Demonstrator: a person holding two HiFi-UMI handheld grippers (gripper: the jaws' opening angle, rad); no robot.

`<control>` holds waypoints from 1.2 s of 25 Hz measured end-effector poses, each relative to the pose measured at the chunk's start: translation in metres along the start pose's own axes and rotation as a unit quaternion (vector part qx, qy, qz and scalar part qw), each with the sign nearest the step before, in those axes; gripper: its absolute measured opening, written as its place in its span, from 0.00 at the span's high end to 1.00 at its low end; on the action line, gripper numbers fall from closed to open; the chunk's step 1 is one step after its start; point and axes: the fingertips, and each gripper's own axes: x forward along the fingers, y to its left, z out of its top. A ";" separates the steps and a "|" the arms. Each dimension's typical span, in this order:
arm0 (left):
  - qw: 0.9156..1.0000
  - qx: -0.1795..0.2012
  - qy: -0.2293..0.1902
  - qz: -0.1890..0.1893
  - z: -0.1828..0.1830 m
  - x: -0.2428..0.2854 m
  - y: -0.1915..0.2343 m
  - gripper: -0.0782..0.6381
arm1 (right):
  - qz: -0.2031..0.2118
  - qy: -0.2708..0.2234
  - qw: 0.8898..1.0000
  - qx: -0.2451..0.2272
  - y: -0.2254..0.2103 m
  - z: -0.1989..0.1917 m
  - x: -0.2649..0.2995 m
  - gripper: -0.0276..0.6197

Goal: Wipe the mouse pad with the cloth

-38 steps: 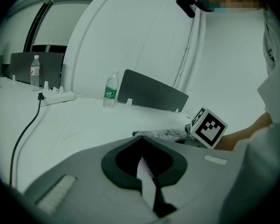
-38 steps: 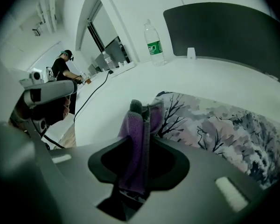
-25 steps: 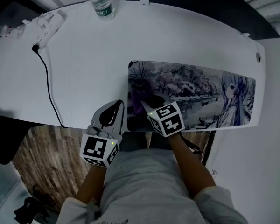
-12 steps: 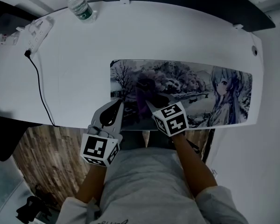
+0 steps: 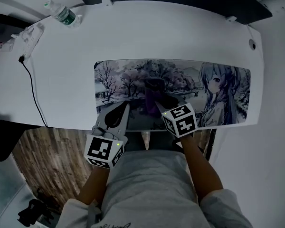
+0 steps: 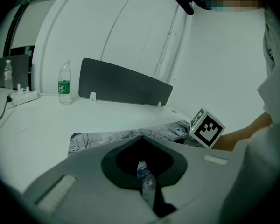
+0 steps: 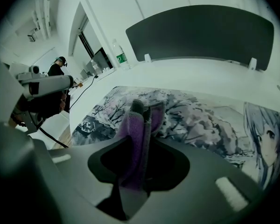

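Where the broad white tabletop ends at a dark grey back panel, a long mouse pad printed with wintry trees and an anime girl lies along its near edge. My right gripper has its jaws clamped on the purple cloth, mid-pad. My left gripper, jaws together and empty, hangs over the pad's near-left edge. Only the right gripper view shows a person standing beyond the tabletop.

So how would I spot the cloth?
Find the long illustrated mouse pad on the white desk. Toward its near edge, slightly left of centre, the right gripper pinches the cloth. It is the only purple, fuzzy thing against that grey picture.
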 end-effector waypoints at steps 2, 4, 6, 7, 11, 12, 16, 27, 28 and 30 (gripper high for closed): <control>1.000 0.003 0.002 -0.002 0.001 0.006 -0.011 0.86 | -0.001 -0.001 1.000 0.004 -0.012 -0.005 -0.008 0.77; 1.000 0.005 0.003 -0.004 0.001 0.013 -0.022 0.86 | -0.002 -0.002 1.000 0.006 -0.022 -0.010 -0.015 0.77; 1.000 0.007 0.006 -0.006 0.000 0.018 -0.032 0.86 | -0.003 -0.002 1.000 0.007 -0.032 -0.014 -0.022 0.77; 1.000 0.008 0.007 -0.007 0.000 0.021 -0.036 0.86 | -0.004 -0.003 1.000 0.008 -0.037 -0.016 -0.025 0.77; 1.000 0.011 0.011 -0.009 -0.002 0.033 -0.053 0.86 | -0.007 -0.007 1.000 0.012 -0.057 -0.024 -0.038 0.77; 1.000 0.011 0.011 -0.010 -0.002 0.037 -0.058 0.86 | -0.007 -0.008 1.000 0.013 -0.062 -0.026 -0.041 0.77; 1.000 0.013 0.013 -0.016 -0.001 0.051 -0.076 0.86 | -0.009 -0.008 1.000 0.019 -0.081 -0.034 -0.054 0.77; 0.999 0.025 0.018 -0.039 0.004 0.094 -0.127 0.86 | -0.028 -0.012 0.999 0.034 -0.142 -0.059 -0.092 0.77; 0.999 0.026 0.019 -0.042 0.004 0.098 -0.132 0.86 | -0.030 -0.014 0.999 0.037 -0.147 -0.062 -0.095 0.77; 0.998 0.031 0.020 -0.048 0.006 0.105 -0.143 0.86 | -0.032 -0.017 0.998 0.045 -0.158 -0.067 -0.102 0.77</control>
